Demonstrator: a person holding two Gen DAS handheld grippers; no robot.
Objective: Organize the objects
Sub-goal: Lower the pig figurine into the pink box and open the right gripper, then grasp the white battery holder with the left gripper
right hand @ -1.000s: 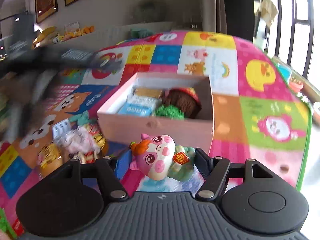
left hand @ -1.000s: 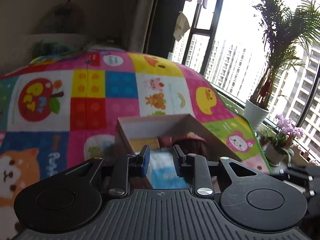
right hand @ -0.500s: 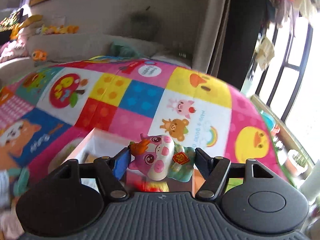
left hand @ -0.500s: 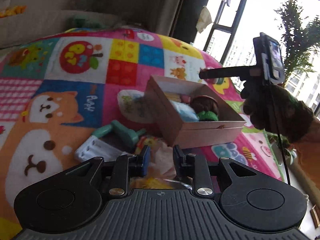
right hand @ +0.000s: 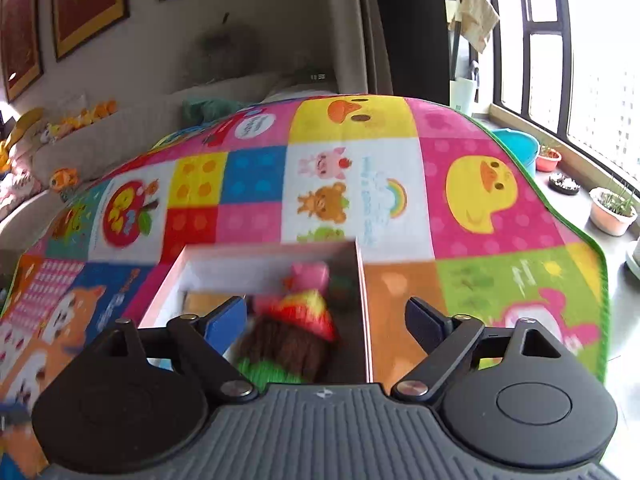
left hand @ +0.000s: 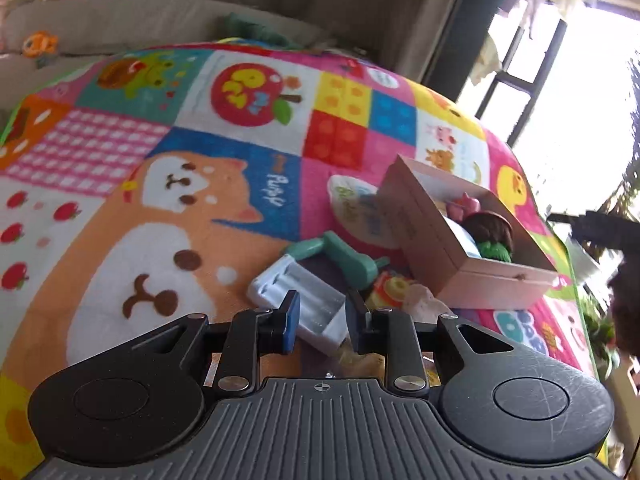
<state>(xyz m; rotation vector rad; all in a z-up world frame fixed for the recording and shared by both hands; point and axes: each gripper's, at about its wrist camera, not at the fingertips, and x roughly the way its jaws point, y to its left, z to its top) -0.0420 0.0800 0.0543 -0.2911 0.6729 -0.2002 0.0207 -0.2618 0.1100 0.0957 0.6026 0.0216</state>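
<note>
Right wrist view: box (right hand: 362,312) contents blurred; pink pig toy (right hand: 310,276) lies inside at the far end. Your right gripper (right hand: 326,314) hovers above, jaws wide, empty. Your left gripper (left hand: 320,316), jaws apart, empty, over white tray (left hand: 298,294) on mat (left hand: 120,200)

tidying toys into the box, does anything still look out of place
Yes. A white plastic tray, a green toy and some wrapped snacks lie loose on the mat beside the box instead of inside it.

Framed pictures (right hand: 92,4) hang above what looks like a sofa (right hand: 120,136).
</note>
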